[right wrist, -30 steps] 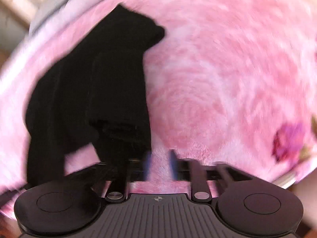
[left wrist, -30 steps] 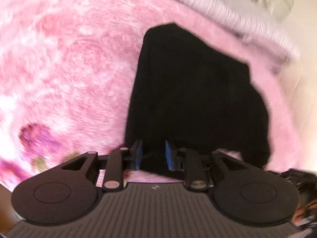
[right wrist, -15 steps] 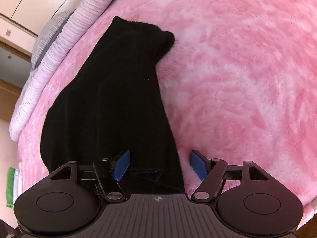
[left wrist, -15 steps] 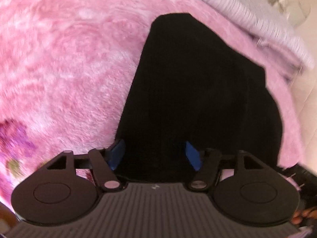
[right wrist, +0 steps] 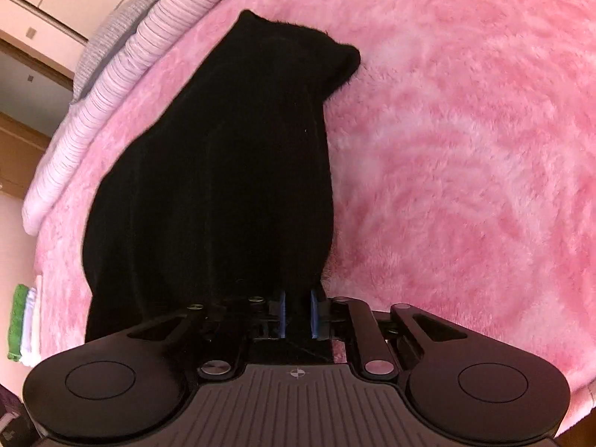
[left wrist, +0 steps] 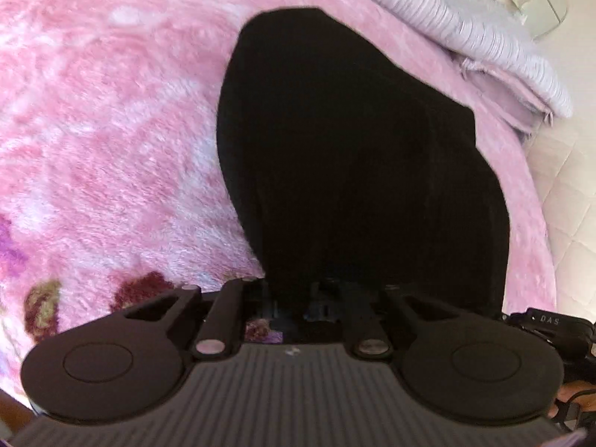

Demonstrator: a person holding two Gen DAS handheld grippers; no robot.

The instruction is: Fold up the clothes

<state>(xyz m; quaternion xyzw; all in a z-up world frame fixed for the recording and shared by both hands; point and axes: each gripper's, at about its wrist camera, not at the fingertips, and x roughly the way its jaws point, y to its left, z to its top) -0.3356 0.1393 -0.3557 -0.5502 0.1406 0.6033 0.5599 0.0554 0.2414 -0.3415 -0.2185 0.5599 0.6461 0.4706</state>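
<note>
Both hand-held grippers (left wrist: 294, 307) (right wrist: 297, 314) on black garment (right wrist: 223, 171)

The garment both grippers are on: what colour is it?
Plain black garment, no visible pattern, lying on a pink fluffy blanket. Right wrist view shows it best.

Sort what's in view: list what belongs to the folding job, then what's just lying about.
Job: black garment; left gripper and right gripper, both shut on its near edge.

Lying about: pink fleece blanket, ribbed lilac bedding, green and white folded cloths.
</note>
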